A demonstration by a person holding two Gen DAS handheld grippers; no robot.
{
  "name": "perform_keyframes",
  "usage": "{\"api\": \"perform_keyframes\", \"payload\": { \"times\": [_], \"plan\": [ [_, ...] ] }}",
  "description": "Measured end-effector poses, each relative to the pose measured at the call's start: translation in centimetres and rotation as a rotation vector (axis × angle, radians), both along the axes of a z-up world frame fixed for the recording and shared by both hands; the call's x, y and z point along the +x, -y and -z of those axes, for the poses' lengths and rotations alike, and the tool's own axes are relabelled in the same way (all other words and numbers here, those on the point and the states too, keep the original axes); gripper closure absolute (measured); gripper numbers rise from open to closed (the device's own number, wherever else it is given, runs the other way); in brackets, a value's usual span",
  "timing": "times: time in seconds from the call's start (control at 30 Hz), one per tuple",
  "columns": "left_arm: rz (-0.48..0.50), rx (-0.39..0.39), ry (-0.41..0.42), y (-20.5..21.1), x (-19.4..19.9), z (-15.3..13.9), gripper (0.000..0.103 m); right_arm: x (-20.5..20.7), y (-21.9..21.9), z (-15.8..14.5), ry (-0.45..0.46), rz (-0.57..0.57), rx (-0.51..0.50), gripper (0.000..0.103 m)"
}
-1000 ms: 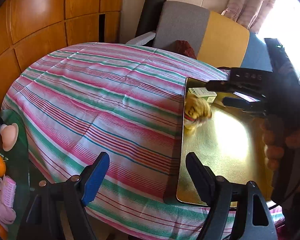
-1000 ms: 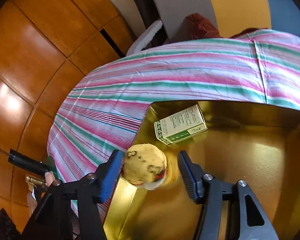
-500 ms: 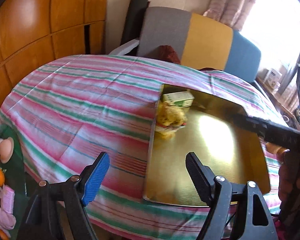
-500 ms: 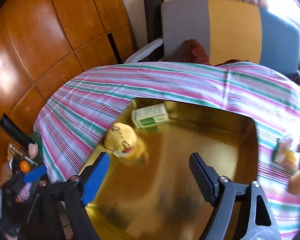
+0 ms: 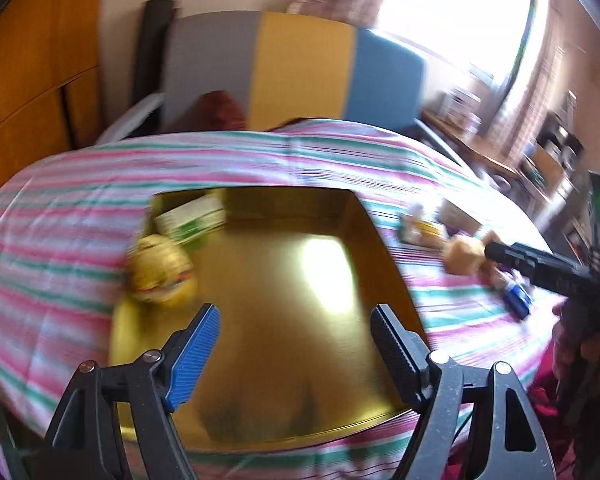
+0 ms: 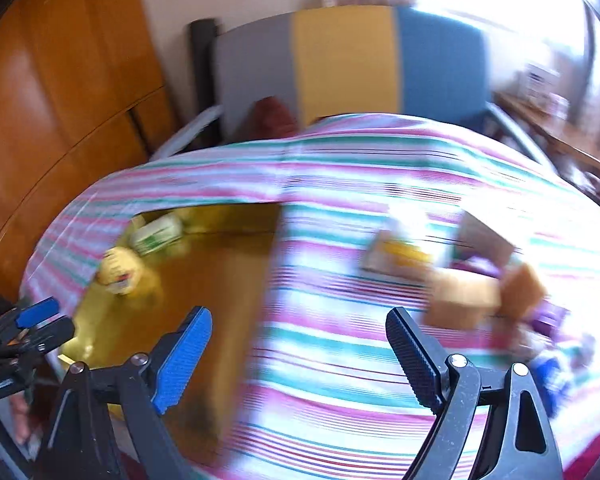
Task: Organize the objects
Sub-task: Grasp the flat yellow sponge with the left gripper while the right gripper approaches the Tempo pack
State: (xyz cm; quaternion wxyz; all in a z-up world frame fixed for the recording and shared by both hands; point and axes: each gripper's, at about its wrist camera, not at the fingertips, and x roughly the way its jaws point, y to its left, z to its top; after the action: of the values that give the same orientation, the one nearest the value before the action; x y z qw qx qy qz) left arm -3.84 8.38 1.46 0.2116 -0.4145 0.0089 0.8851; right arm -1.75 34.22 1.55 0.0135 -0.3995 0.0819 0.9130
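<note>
Both claws gape wide and carry nothing, the left claw (image 5: pixel 296 330) over the gold tray (image 5: pixel 284 380) where the toy (image 5: pixel 160 272) and box (image 5: pixel 190 218) lie, the right claw (image 6: pixel 298 340) facing blurred blocks (image 6: pixel 480 296) on the worktop (image 6: pixel 340 344), where a hasty grab could knock them off.

Tray (image 5: pixel 300 360) centre bare; clutter (image 6: pixel 460 280) right

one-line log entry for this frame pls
left gripper: open, empty | right gripper: open, empty | gold tray: yellow plush, green-white box | loose items: on striped cloth, blurred
</note>
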Motion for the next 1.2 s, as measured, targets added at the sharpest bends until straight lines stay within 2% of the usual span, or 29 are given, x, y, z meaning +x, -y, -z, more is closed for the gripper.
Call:
{"api": "perform_keyframes", "payload": {
  "times": [0.17,0.27,0.33,0.43,0.47,0.67,0.83,1.03,1.1,1.17,1.2],
  "plan": [
    [0.147,-0.025,-0.001,-7.2,0.0,-0.5,0.024,2.7,-9.8,-0.2,-0.002,0.246,0.008,0.010],
    [0.224,-0.037,0.019,-12.0,-0.2,-0.2,0.024,4.6,-15.3,0.7,0.001,0.425,-0.010,0.009],
    [0.265,-0.053,0.029,-14.8,-0.6,0.3,0.024,5.9,-18.4,1.8,-0.004,0.536,-0.065,0.009],
    [0.317,-0.073,0.047,-19.0,-1.2,1.4,0.020,7.5,-22.0,3.3,0.018,0.693,-0.210,0.009],
    [0.331,-0.085,0.053,-20.4,-1.4,1.9,0.020,7.8,-22.6,3.6,0.008,0.716,-0.242,0.009],
    [0.359,-0.091,0.105,-26.3,-3.1,4.5,0.013,8.7,-24.4,4.3,0.008,0.768,-0.352,0.009],
    [0.345,-0.098,0.132,-29.3,-4.8,5.8,0.005,8.8,-24.1,4.7,0.015,0.758,-0.378,0.008],
    [0.318,-0.114,0.167,-31.7,-6.8,7.5,0.004,8.0,-24.0,5.5,0.053,0.729,-0.385,0.008],
    [0.304,-0.125,0.173,-32.1,-7.3,8.2,0.009,7.6,-23.8,5.7,0.072,0.716,-0.368,0.007],
    [0.311,-0.128,0.202,-32.3,-7.6,9.1,0.032,7.0,-23.7,6.1,0.103,0.703,-0.335,0.006],
    [0.324,-0.096,0.231,-32.0,-7.7,9.4,0.035,6.6,-23.7,6.3,0.124,0.698,-0.314,0.006]
  ]
}}
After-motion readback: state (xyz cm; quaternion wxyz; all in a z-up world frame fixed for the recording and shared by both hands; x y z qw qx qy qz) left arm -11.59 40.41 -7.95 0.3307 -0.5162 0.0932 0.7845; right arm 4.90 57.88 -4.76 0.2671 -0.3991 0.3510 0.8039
